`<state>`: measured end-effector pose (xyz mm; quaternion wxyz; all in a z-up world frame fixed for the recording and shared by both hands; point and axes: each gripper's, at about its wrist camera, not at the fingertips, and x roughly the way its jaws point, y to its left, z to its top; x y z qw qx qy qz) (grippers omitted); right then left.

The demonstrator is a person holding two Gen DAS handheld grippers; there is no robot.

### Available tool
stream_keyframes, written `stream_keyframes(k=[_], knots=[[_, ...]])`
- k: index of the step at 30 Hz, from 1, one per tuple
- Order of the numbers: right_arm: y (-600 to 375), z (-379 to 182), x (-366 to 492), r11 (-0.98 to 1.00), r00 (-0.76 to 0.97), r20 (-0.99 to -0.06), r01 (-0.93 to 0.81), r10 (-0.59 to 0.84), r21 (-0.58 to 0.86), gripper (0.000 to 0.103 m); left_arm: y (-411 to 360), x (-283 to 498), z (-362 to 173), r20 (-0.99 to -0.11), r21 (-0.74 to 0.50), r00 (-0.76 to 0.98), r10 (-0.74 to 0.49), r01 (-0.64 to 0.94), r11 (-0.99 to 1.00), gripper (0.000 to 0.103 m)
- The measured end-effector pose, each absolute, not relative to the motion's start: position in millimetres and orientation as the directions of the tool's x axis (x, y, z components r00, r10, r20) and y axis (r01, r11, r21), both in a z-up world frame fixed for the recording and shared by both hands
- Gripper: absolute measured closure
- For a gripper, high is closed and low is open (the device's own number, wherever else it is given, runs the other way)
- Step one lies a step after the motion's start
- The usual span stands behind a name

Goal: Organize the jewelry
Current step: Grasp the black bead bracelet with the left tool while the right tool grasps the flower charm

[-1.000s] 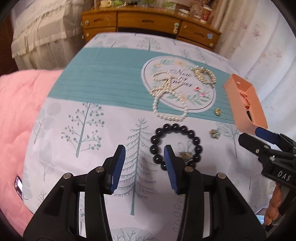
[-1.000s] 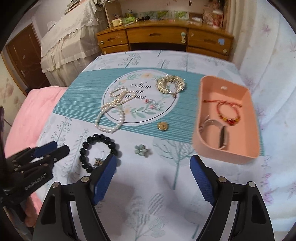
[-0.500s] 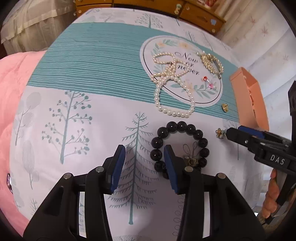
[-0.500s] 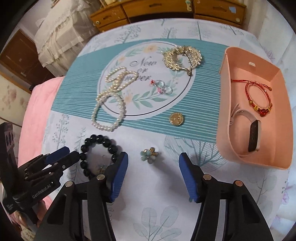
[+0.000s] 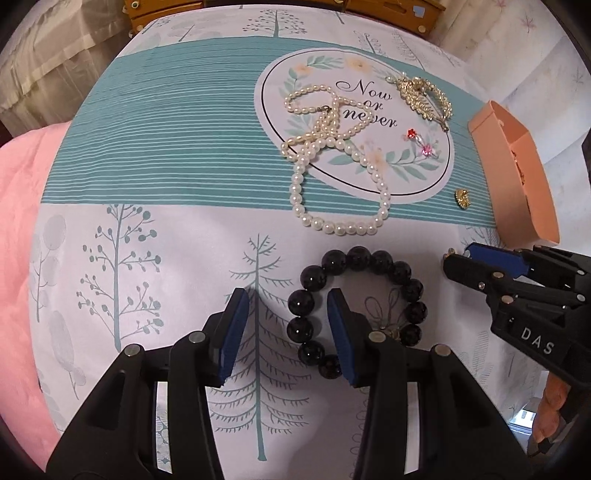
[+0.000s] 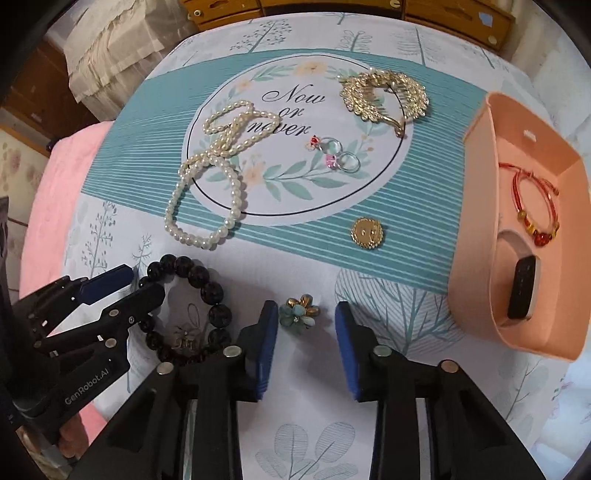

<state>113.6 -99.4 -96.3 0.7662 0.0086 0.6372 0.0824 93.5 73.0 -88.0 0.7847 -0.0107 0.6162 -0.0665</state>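
A black bead bracelet [image 5: 314, 277] lies on the printed cloth; it also shows in the right wrist view [image 6: 212, 291]. My left gripper [image 5: 283, 328] is open, low over the cloth, its jaws straddling the bracelet's left side. My right gripper [image 6: 306, 339] is open around a small blue-gold flower brooch [image 6: 300, 310]. A pink tray [image 6: 476, 236] at the right holds a red string bracelet [image 6: 535, 218] and a fitness band [image 6: 522, 284]. A pearl necklace [image 6: 207, 199], a gold leaf brooch [image 6: 384, 96], two rings [image 6: 338, 155] and a gold button brooch [image 6: 366, 233] lie on the cloth.
The cloth covers a round table [image 5: 147, 221]. A pink quilt [image 5: 14, 221] lies beyond its left edge. A wooden dresser [image 6: 332, 7] stands at the back. The tray also shows in the left wrist view [image 5: 517, 192].
Both grippers have come down and forward towards the cloth. The right gripper has narrowed and now frames the flower brooch. The left gripper now straddles the black bracelet's left side.
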Motion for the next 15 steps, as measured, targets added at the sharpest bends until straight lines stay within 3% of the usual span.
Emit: stream_keyframes(k=[1, 2, 3, 5, 15], knots=[[-98, -97, 114, 0.986, 0.174, -0.976, -0.12, 0.135, 0.115, 0.078, 70, 95, -89, -0.967, -0.086, 0.23, -0.107, 0.098, 0.991, 0.065], [-96, -96, 113, 0.986, 0.177, -0.976, -0.128, 0.127, 0.105, 0.082, 68, 95, -89, -0.968, -0.07, 0.232, -0.094, 0.108, 0.992, 0.073], [-94, -96, 112, 0.986, 0.179, -0.976, -0.134, 0.123, 0.1, 0.082, 66, 94, -89, -0.969, -0.054, 0.235, -0.081, 0.117, 0.992, 0.083], [-93, -95, 110, 0.985, 0.185, -0.975, -0.141, 0.122, 0.096, 0.083, 64, 93, -89, -0.969, -0.046, 0.234, -0.076, 0.129, 0.991, 0.09], [-108, -81, 97, 0.981, 0.216, -0.962, -0.132, 0.17, 0.143, 0.083, 75, 85, -67, -0.954, -0.145, 0.256, -0.158, 0.069, 0.987, 0.091]])
